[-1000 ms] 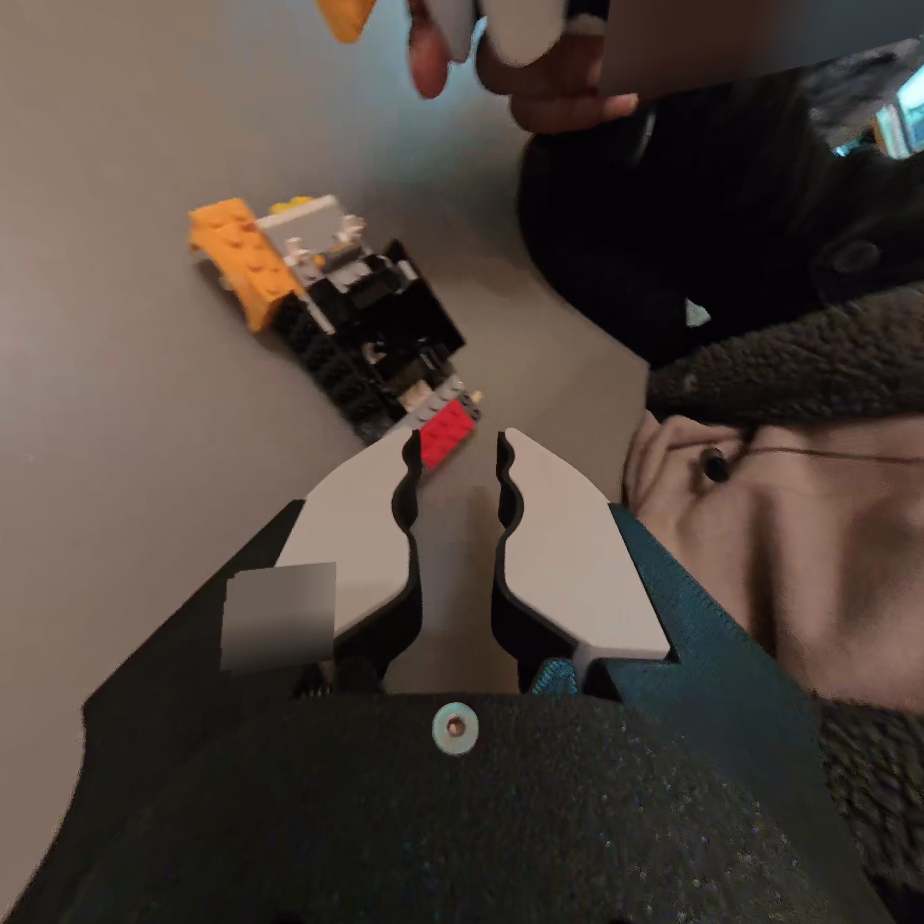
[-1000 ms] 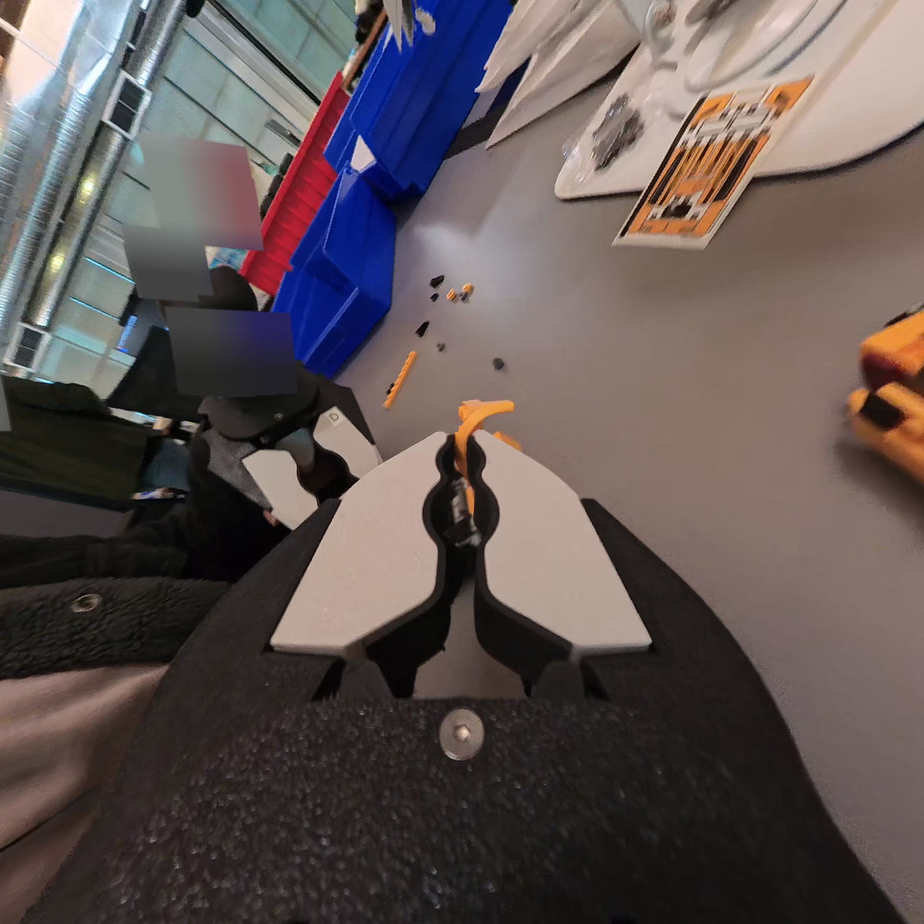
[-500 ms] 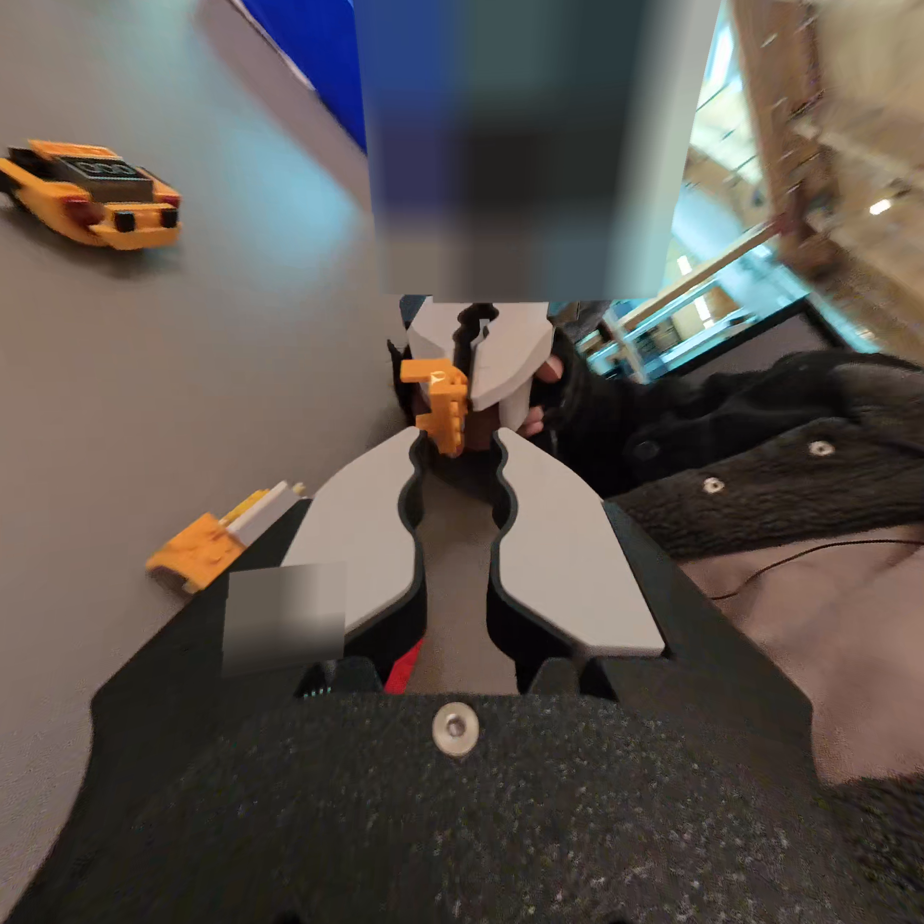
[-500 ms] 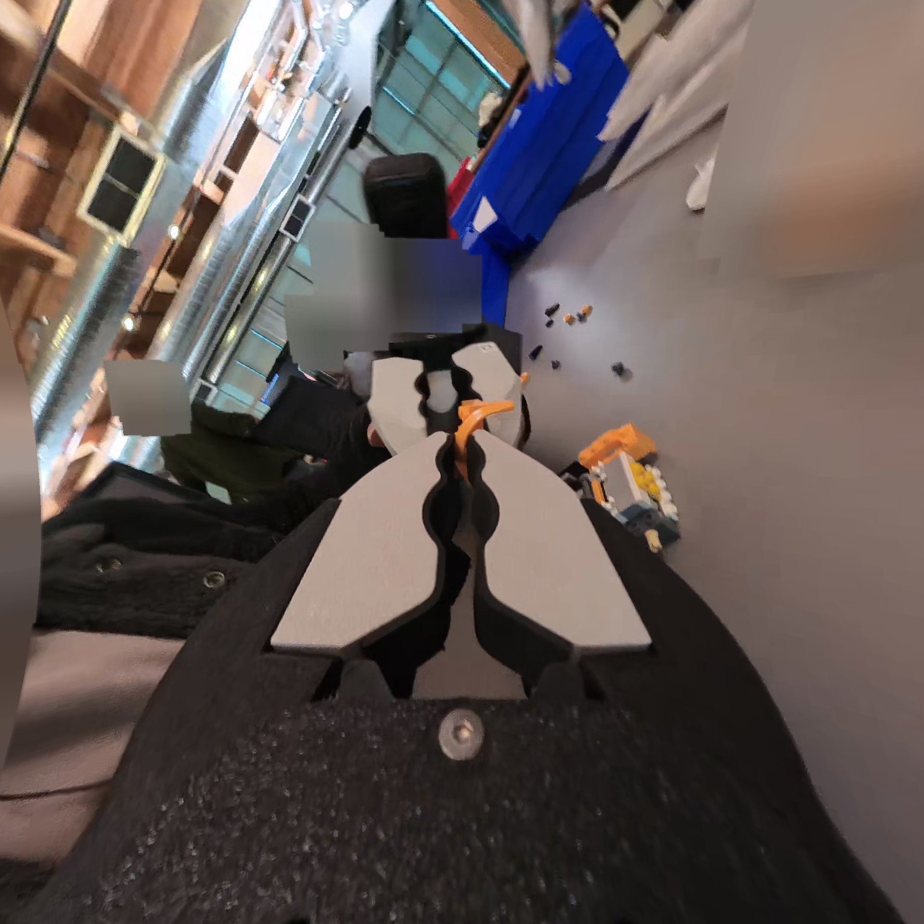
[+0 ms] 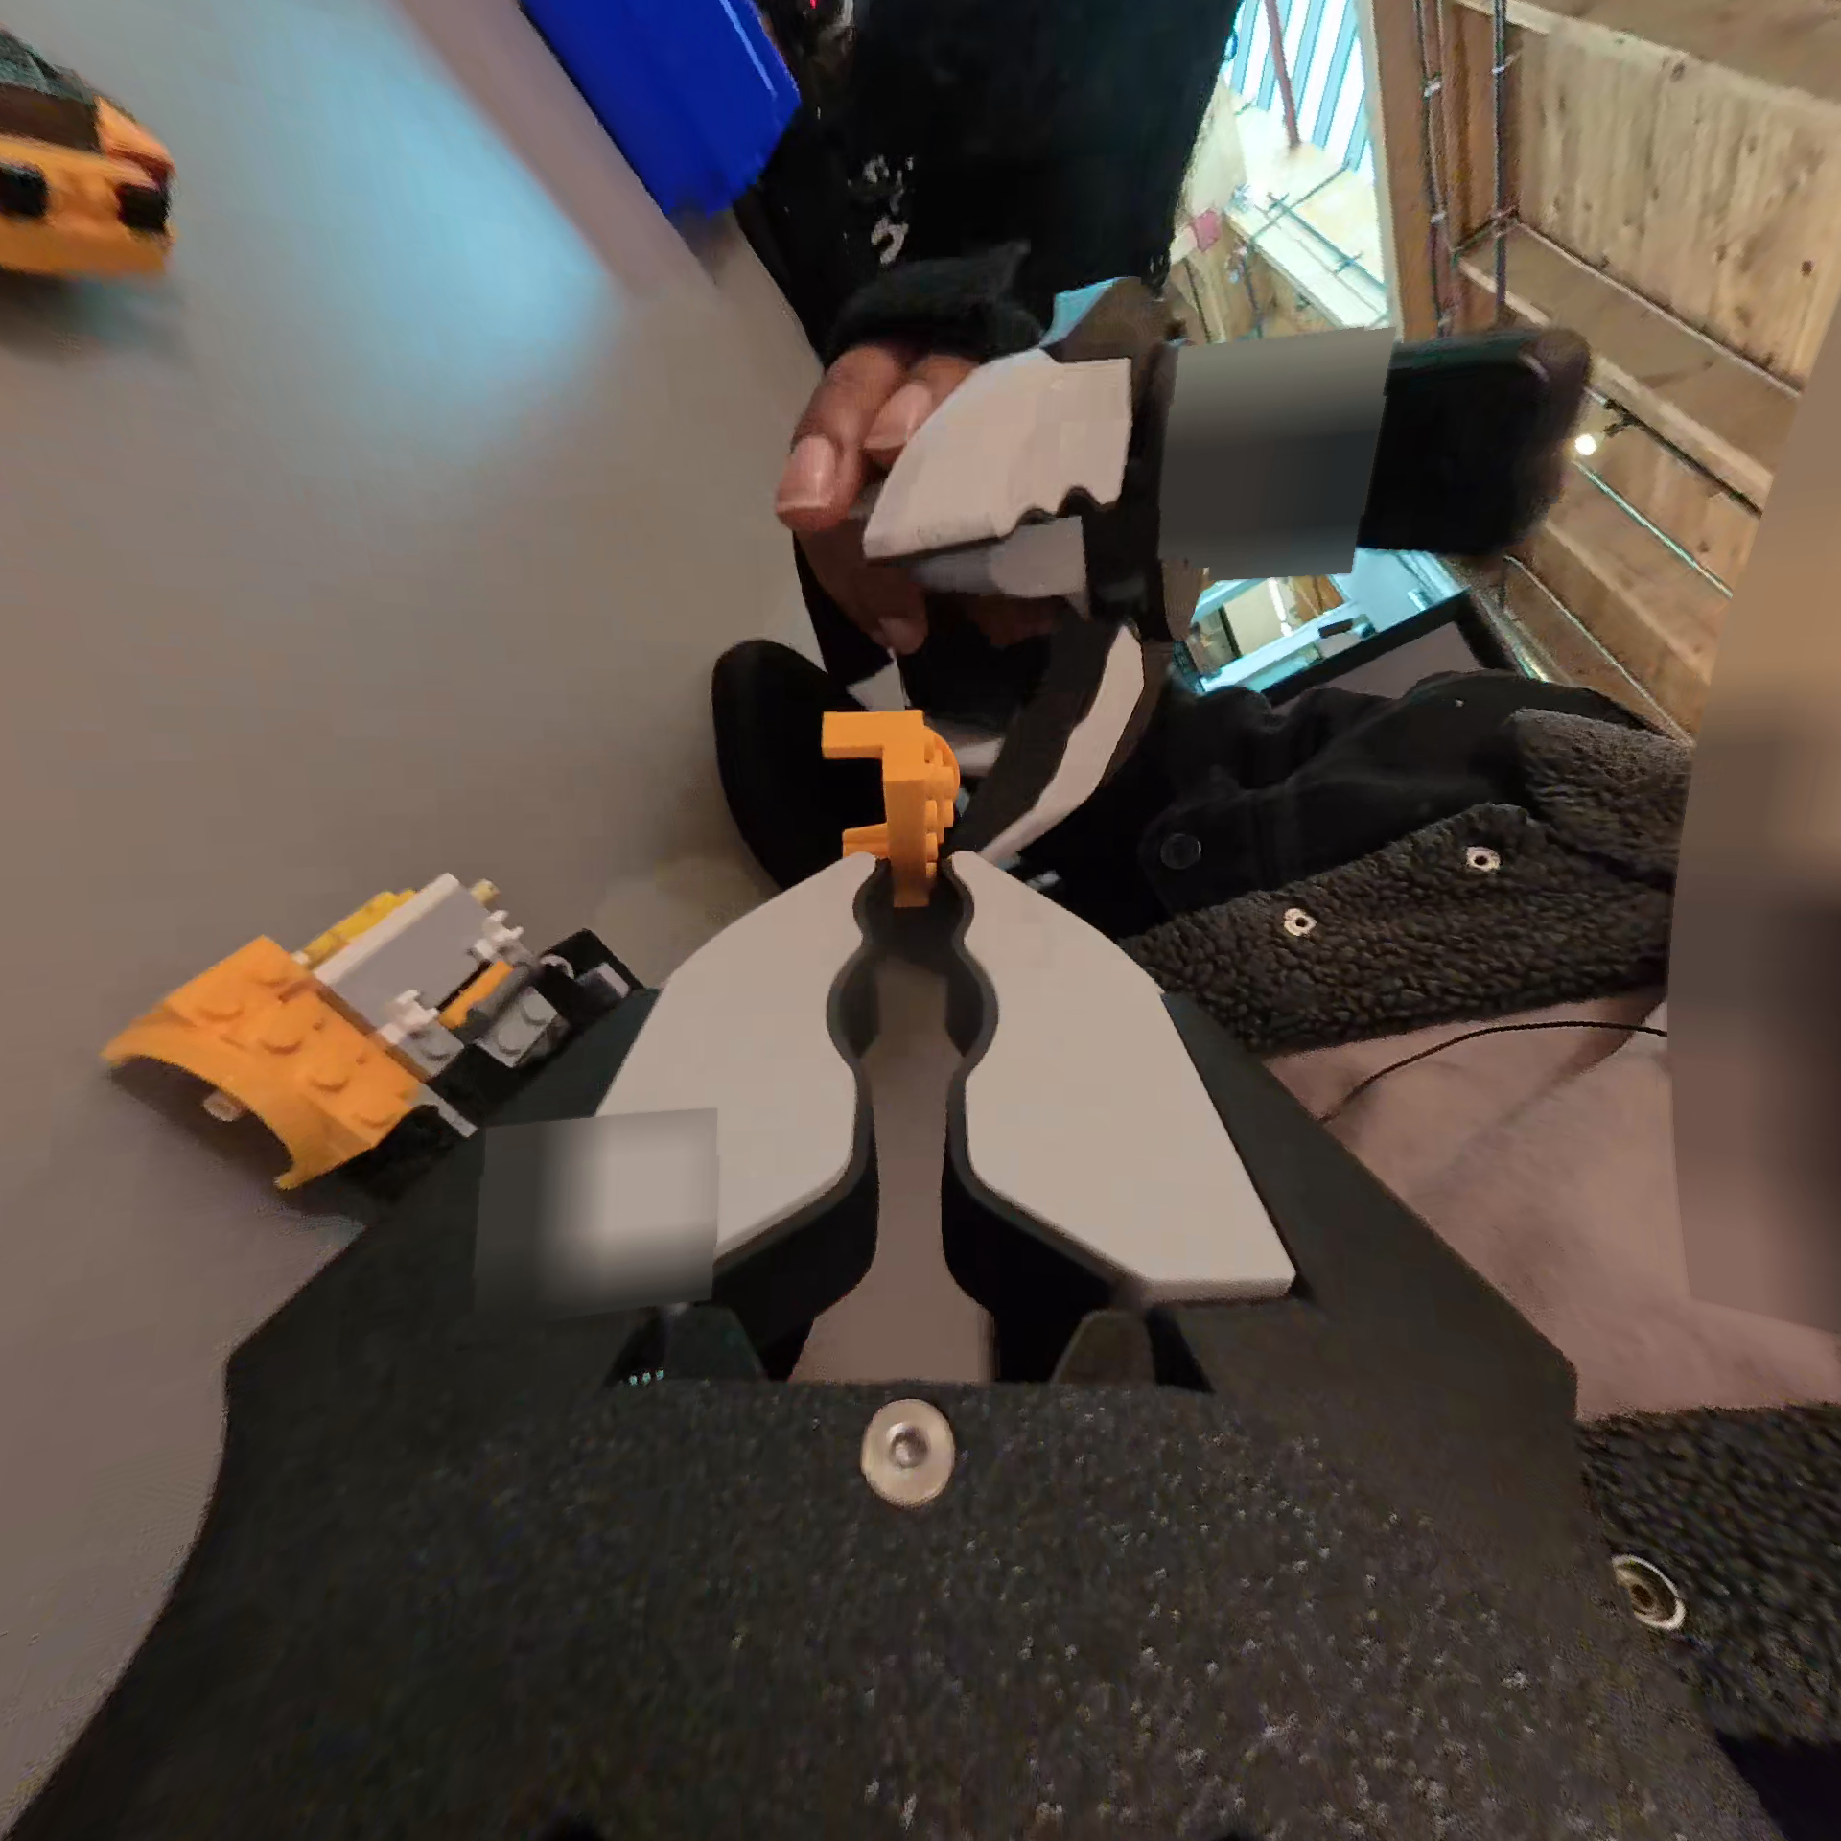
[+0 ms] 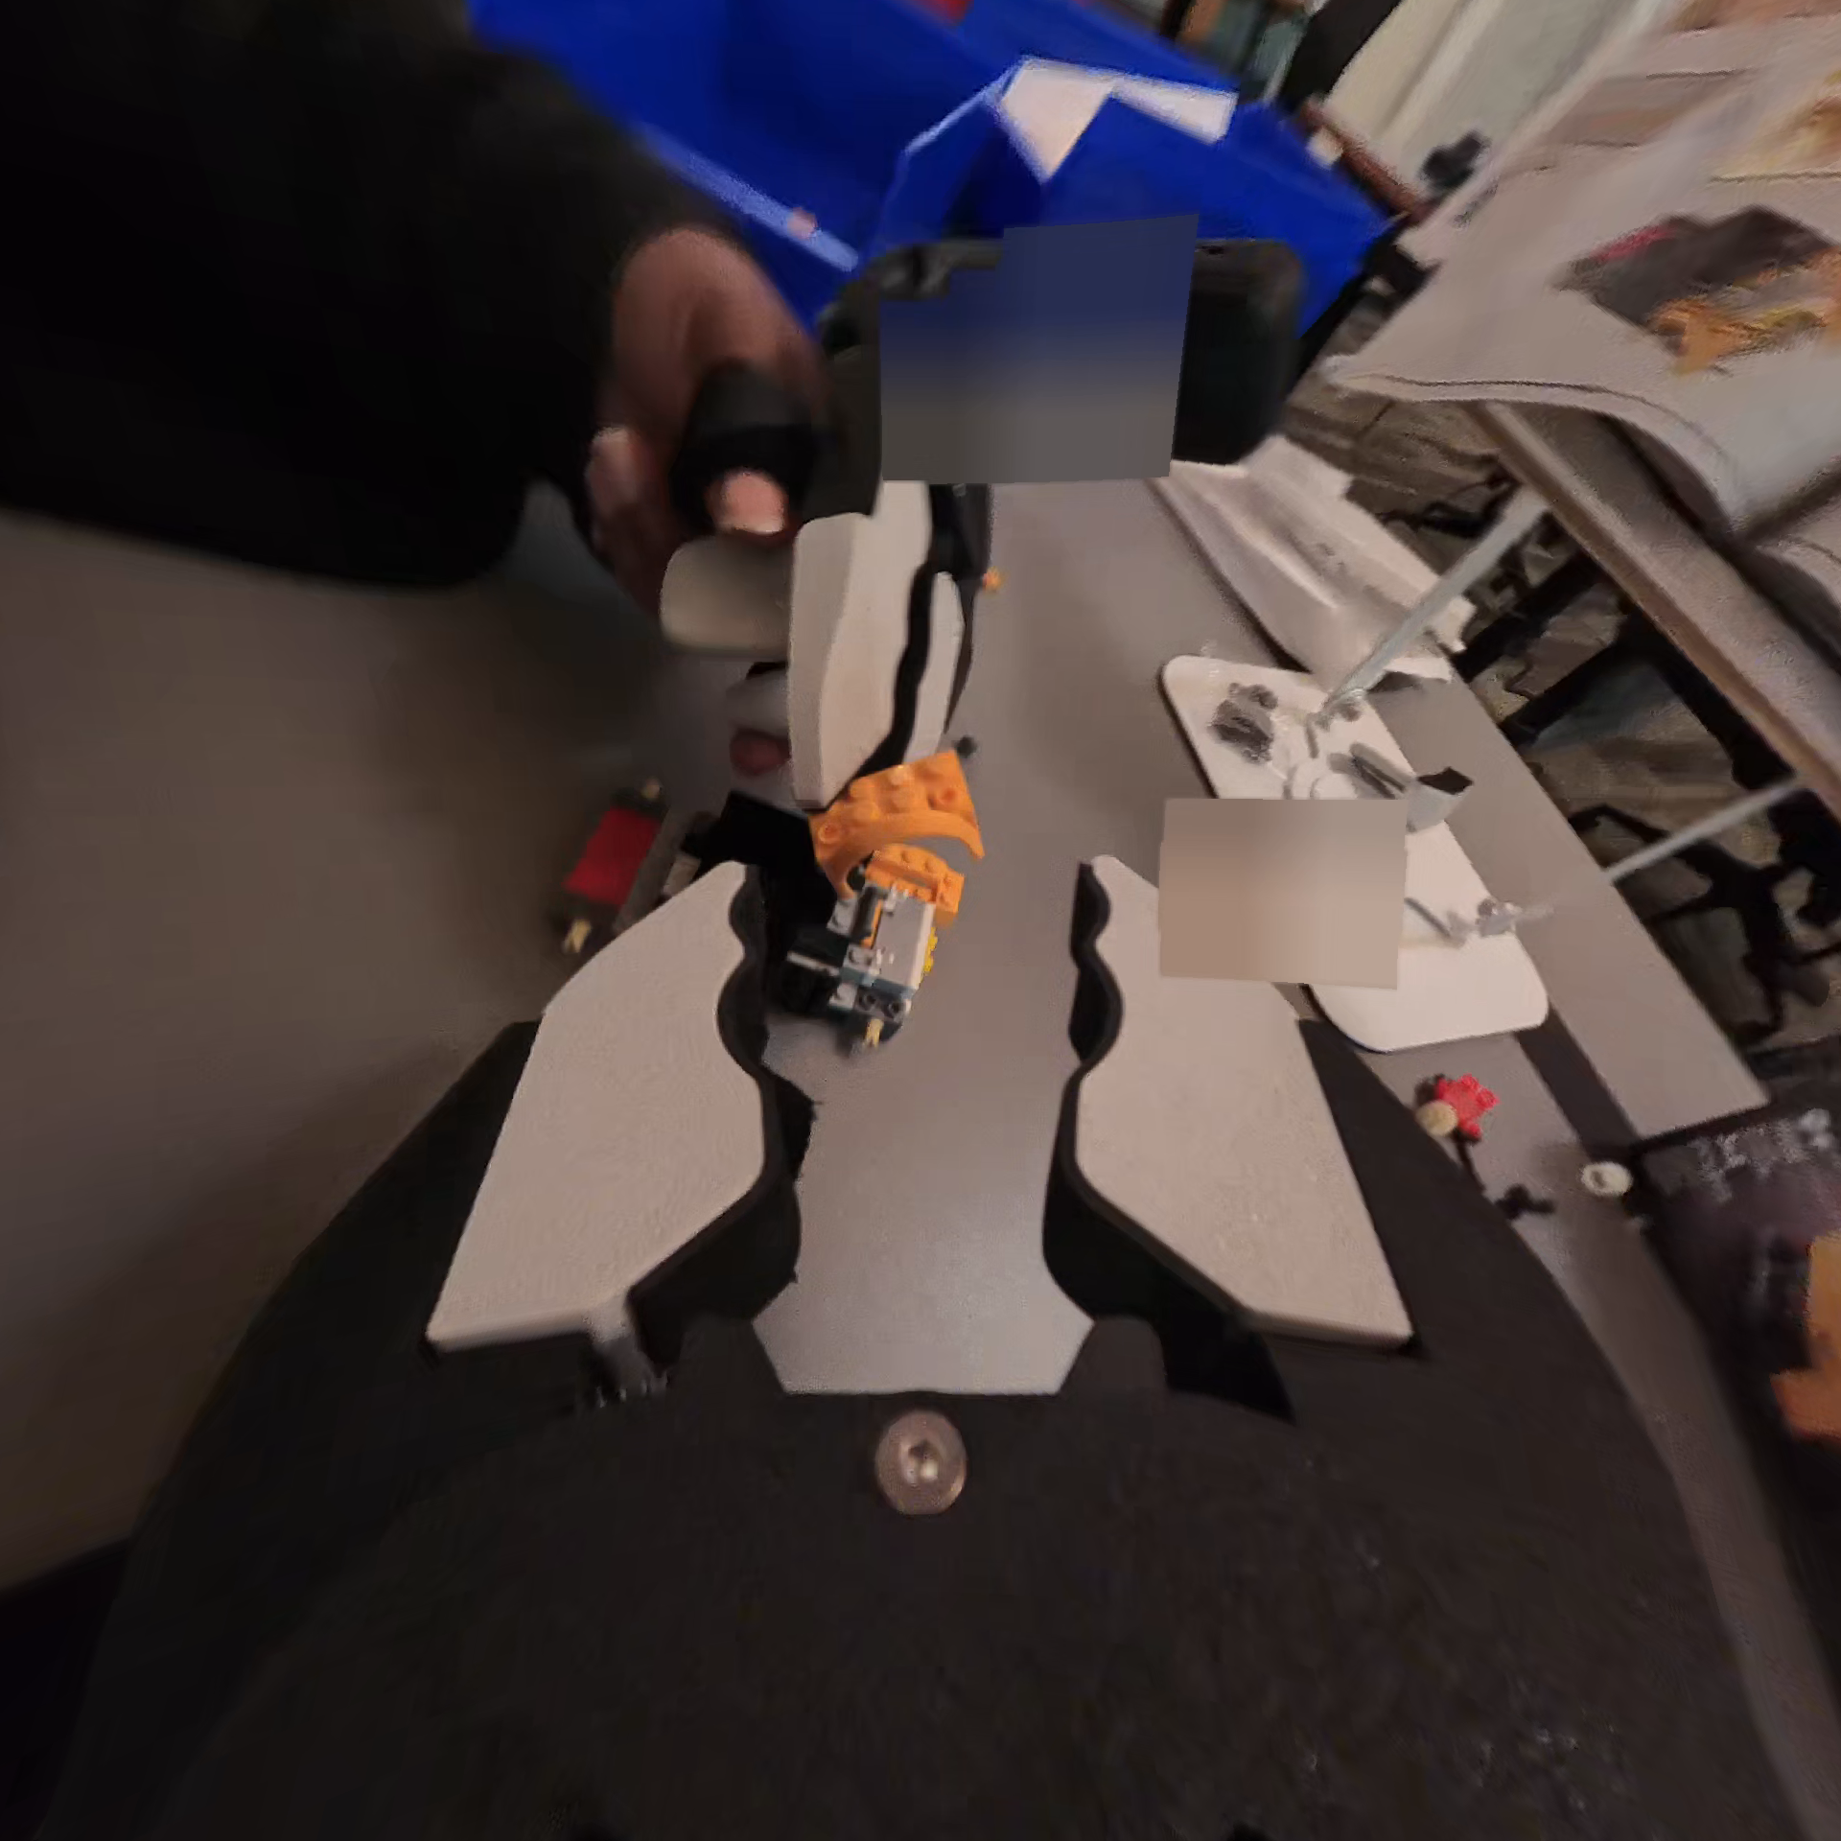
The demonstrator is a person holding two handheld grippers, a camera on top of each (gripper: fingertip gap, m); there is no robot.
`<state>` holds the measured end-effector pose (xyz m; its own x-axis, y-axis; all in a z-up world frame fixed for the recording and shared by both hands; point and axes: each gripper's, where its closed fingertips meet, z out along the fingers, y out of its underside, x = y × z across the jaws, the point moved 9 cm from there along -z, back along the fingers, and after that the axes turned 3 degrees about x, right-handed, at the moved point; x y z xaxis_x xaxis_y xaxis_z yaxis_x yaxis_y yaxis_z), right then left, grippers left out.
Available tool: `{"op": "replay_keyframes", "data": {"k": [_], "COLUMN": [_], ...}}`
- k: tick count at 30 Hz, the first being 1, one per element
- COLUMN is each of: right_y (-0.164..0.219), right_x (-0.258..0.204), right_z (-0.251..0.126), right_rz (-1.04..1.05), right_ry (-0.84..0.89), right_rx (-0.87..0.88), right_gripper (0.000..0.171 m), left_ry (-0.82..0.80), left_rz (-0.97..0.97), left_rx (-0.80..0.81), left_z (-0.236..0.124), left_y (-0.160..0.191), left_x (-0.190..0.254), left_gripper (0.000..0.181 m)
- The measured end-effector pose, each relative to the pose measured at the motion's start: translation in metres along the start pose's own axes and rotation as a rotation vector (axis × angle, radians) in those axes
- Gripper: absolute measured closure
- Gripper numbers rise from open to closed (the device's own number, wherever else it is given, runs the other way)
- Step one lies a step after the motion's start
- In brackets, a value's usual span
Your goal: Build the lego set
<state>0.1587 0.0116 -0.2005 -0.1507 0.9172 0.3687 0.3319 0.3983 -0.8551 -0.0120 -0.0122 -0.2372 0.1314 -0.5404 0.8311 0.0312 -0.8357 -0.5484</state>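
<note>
My left claw pinches the small orange curved plastic lego arch piece by one thin end above the grey bench, my right claw gapes empty; the piece looks light, stiff and slippery, so I'd grip its flat sides

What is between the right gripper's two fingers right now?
Right wrist view: the half-built model sits in the open gap of the right gripper, near its left finger, with the left gripper holding the orange arch above. Otherwise bare table.
</note>
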Motion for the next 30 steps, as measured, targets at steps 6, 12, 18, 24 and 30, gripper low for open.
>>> {"op": "replay_keyframes", "data": {"k": [6, 12, 18, 24, 30], "right_y": [0.005, 0.017, 0.050, 0.060, 0.065], "right_x": [-0.010, -0.004, 0.016, 0.015, 0.011], "right_z": [0.017, 0.021, 0.020, 0.030, 0.034], "right_rz": [-0.114, -0.004, 0.290, 0.323, 0.298], "right_ry": [-0.101, -0.081, -0.039, -0.058, -0.093], "right_rx": [-0.081, -0.088, -0.179, -0.217, -0.268], "right_gripper": [0.127, 0.137, 0.137, 0.137, 0.137], "left_ry": [-0.006, -0.072, -0.527, -0.462, -0.483], "left_rz": [-0.053, -0.002, 0.203, 0.063, 0.067], "left_rx": [-0.040, -0.007, -0.045, -0.094, -0.122], "left_z": [0.006, 0.001, -0.046, -0.037, -0.024], "left_y": [0.006, 0.002, -0.005, 0.004, 0.007], "left_x": [-0.004, -0.009, -0.029, -0.046, -0.045], "left_gripper": [0.173, 0.172, 0.150, 0.139, 0.154]}}
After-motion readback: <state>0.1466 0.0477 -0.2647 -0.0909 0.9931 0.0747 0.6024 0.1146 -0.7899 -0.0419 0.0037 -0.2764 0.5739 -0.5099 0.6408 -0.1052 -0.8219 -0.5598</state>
